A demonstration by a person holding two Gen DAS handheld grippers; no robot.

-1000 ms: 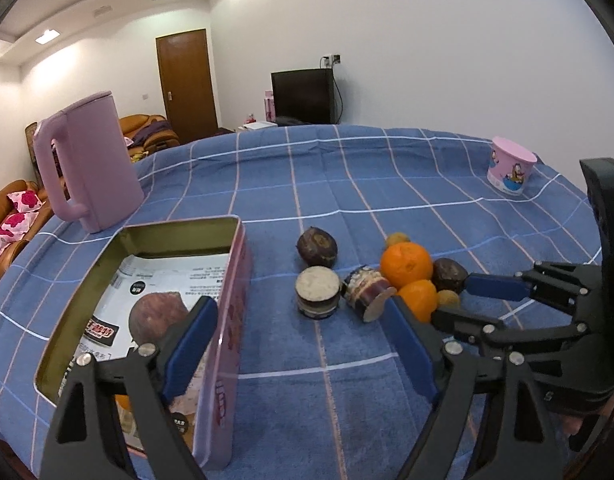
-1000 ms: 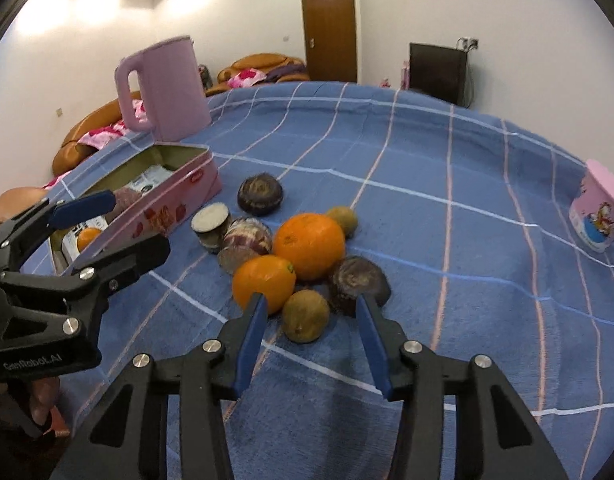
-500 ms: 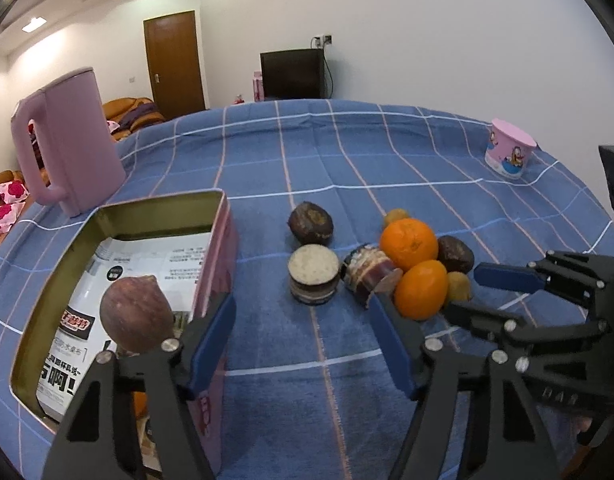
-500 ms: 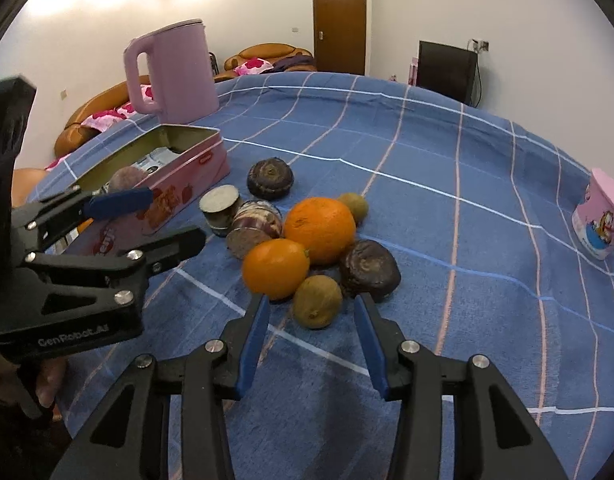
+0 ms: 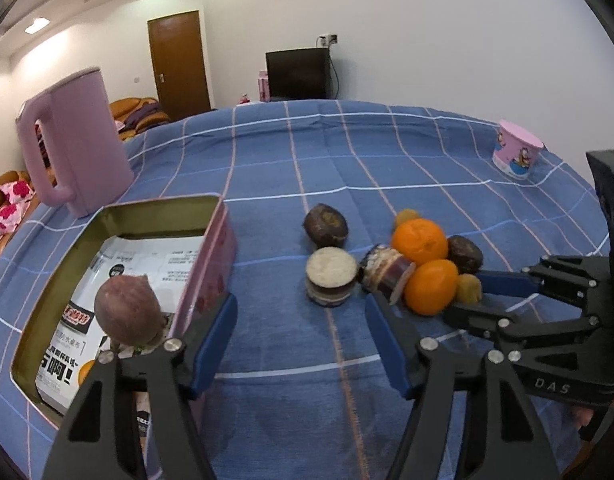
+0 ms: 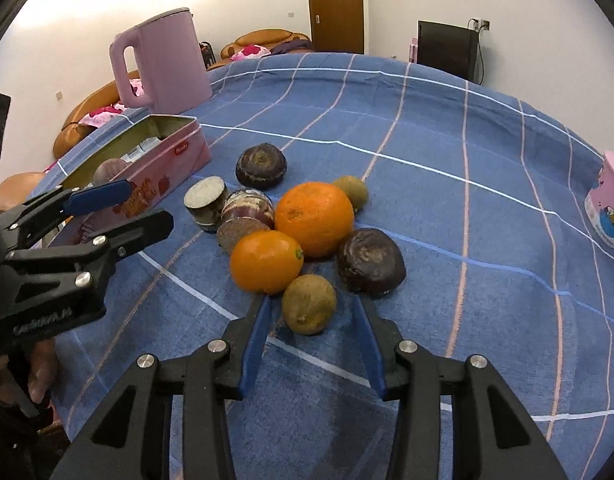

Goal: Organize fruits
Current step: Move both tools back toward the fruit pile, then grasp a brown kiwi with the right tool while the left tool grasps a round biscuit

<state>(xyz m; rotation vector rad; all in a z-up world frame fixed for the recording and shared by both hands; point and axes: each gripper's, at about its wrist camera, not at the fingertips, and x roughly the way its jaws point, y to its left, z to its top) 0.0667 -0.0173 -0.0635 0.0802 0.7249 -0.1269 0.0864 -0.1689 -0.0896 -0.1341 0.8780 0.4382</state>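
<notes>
Both blue-padded black grippers are spread and hold nothing. Since a second ago the right gripper [image 6: 311, 320] has eased closer to the fruit pile, its pads now flanking the small greenish-brown kiwi [image 6: 309, 309] without touching it. Meanwhile the left gripper [image 5: 299, 340] has lifted slightly beside the pink rectangular tin [image 5: 211, 256]. On the blue checked tablecloth [image 6: 447, 168] lie two oranges [image 6: 314, 219], two kiwis, two dark wrinkled round fruits [image 6: 371, 266] and two cut purple-skinned pieces [image 6: 206, 203]. One reddish-brown round fruit [image 5: 127, 309] sits inside the tin.
</notes>
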